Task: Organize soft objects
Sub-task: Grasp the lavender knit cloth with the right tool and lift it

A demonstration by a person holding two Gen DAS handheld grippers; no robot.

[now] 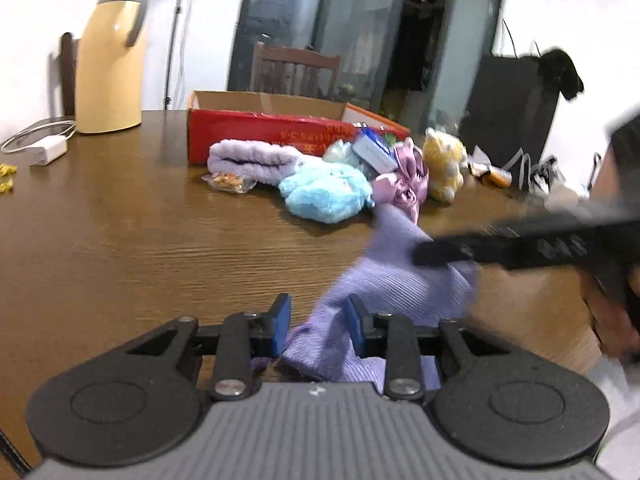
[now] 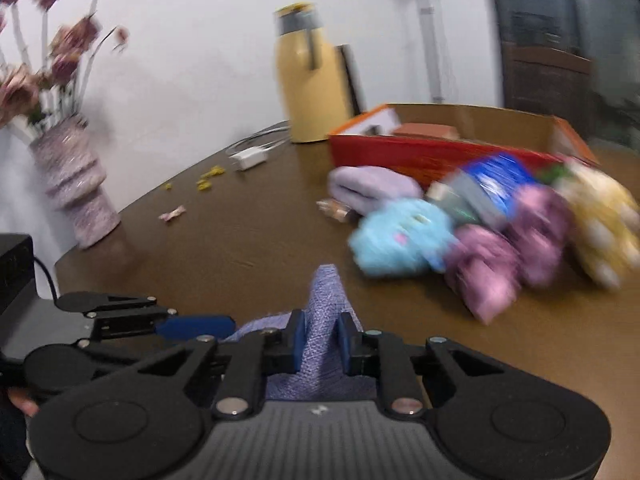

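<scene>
A lilac knitted cloth (image 1: 384, 280) hangs between both grippers above the brown table (image 1: 140, 232). My left gripper (image 1: 318, 320) has blue pads (image 1: 282, 316) on each side of the cloth's lower end, a gap still showing. My right gripper (image 2: 322, 340) is shut on the cloth (image 2: 324, 320), which sticks up between its pads; it also shows as a dark blurred arm in the left wrist view (image 1: 436, 252). Behind lie a folded lilac towel (image 1: 252, 158), a light blue plush (image 1: 328, 192), a pink satin item (image 1: 404, 184) and a yellow plush (image 1: 444, 160).
An open red cardboard box (image 1: 264, 128) stands behind the pile. A yellow thermos jug (image 1: 110, 56), a white charger with cable (image 1: 48, 150), a snack packet (image 1: 228, 182) and a blue packet (image 1: 374, 150) are on the table. A vase of flowers (image 2: 76, 188) stands at the left edge.
</scene>
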